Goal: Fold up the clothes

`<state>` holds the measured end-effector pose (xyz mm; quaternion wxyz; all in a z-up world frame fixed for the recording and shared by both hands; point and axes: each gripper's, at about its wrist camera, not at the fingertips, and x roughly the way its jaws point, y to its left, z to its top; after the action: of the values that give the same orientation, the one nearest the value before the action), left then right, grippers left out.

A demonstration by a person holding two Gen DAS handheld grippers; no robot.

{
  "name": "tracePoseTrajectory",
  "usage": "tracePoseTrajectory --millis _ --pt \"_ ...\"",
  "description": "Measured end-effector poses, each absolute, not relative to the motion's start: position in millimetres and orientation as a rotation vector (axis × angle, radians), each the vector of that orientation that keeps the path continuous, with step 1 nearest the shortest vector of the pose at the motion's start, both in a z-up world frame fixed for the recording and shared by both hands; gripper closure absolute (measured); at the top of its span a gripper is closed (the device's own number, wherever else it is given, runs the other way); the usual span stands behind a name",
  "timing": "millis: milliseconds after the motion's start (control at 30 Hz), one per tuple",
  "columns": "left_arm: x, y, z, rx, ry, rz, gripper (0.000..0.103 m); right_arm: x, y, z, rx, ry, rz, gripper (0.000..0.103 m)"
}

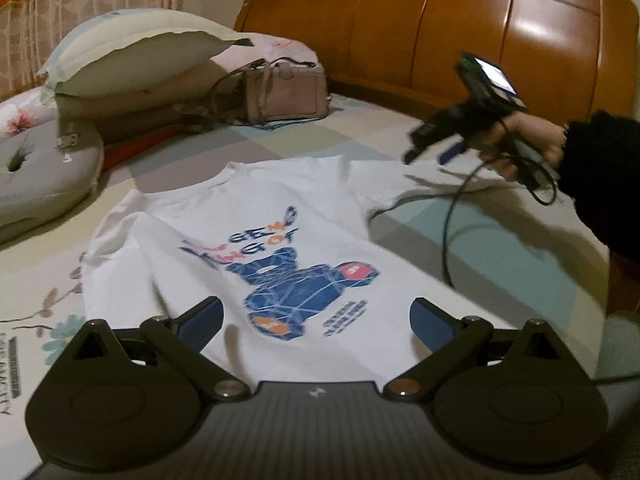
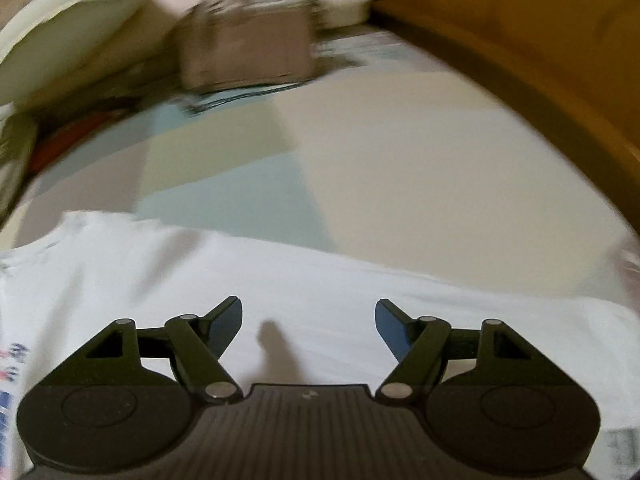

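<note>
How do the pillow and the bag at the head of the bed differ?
The pillow is pale cream and soft; the bag is dusty pink and boxy, with straps. The pillow lies tilted on a pile of bedding; the bag stands upright on the bed sheet. Both sit beyond the T-shirt, near the headboard.

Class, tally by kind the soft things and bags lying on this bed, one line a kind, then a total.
T-shirt: 1
Pillow: 1
Round cushion: 1
Handbag: 1
Total: 4
</note>
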<state>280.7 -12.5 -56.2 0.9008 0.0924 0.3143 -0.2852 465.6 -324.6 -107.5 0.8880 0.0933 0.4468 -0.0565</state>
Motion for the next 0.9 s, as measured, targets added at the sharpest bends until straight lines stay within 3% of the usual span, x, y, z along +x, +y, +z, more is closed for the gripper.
tracePoseTrajectory --millis 267,367,533,733,867,900 --pt "292 8 -54 0.16 0.66 -0.516 0.004 526 -231 -118 0.002 0.971 -0.11 0.024" --pt "294 12 -53 0.149 0.659 -0.506 0.004 546 -242 -133 0.012 0.934 -0.167 0.014" --pt "296 18 -52 0.134 0.653 -0.49 0.004 566 -264 -134 0.109 0.904 -0.174 0.015" --pt "301 24 -52 0.12 0.66 -0.458 0.004 546 -217 -104 0.016 0.947 0.036 0.012" --pt "301 24 -54 0.124 0.661 -0.459 0.004 566 -191 -125 -0.069 0.991 0.009 0.012" --pt "301 25 -54 0.123 0.662 -0.461 0.004 574 -193 -131 -0.062 0.982 -0.003 0.007"
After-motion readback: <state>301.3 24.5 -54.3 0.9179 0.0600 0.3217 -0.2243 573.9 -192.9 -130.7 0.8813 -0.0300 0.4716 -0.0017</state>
